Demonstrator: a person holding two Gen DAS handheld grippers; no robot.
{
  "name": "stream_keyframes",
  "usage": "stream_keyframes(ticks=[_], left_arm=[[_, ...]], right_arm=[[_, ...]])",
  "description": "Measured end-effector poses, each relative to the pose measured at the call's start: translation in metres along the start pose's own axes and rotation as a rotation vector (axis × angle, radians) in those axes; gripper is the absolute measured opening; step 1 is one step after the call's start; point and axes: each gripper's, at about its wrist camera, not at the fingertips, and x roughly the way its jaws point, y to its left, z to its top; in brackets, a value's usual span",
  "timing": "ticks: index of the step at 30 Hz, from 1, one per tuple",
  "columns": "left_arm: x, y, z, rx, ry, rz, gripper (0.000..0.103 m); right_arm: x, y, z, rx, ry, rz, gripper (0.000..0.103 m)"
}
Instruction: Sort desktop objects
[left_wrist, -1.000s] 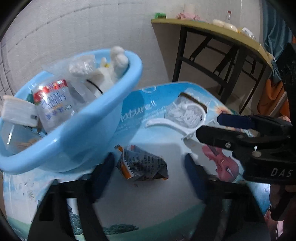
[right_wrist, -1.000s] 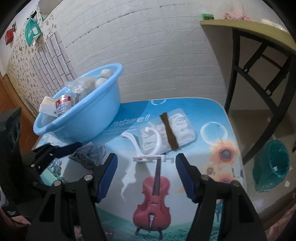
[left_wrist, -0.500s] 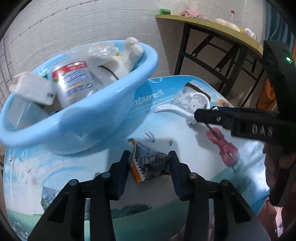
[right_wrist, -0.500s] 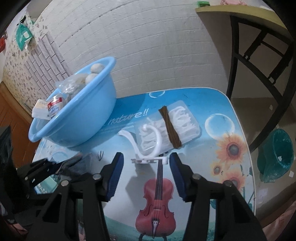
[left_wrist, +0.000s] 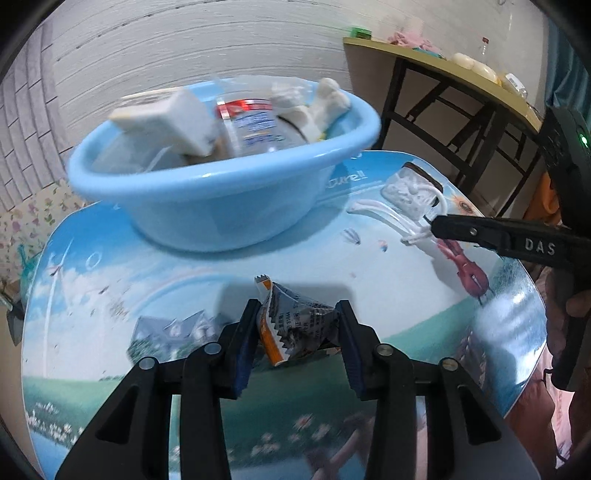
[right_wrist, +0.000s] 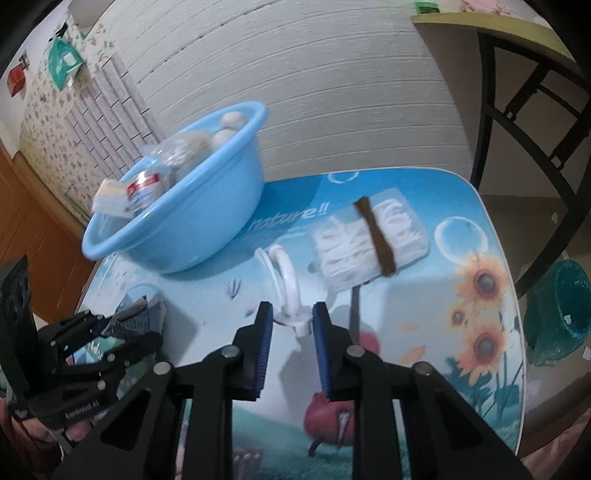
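The jaws of the left gripper (left_wrist: 297, 328) are clamping a crumpled wrapper (left_wrist: 295, 325) just above the table (left_wrist: 110, 295), in front of the blue basin (left_wrist: 221, 206). The jaws of the right gripper (right_wrist: 291, 317), having just been closing, are pinching the base of a white hook (right_wrist: 286, 291) lying beside a packet of cotton swabs (right_wrist: 369, 243), with the basin well apart at the left.

Surface (right_wrist: 491, 236): rounded top, printed with sky, sunflowers and a violin. Lying on it: light blue basin (right_wrist: 207, 225), filled; clear packet of white pieces (right_wrist: 369, 240) with brown band; white plastic hook (right_wrist: 284, 280).
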Motion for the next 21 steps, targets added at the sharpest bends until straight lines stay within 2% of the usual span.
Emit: stream_keyframes(ticks=[9, 18, 21], left_arm=[[-0.022, 0.021, -0.014, -0.043, -0.037, 0.009, 0.039], [-0.048, 0.037, -0.040, -0.027, -0.047, 0.033, 0.040], [-0.053, 0.042, -0.049, -0.037, -0.044, 0.034, 0.040]], right_arm=[[-0.013, 0.035, -0.028, -0.104, 0.008, -0.026, 0.021], [-0.014, 0.065, -0.056, -0.235, 0.027, -0.127, 0.020], [-0.010, 0.070, -0.064, -0.254, 0.040, -0.131, 0.018]])
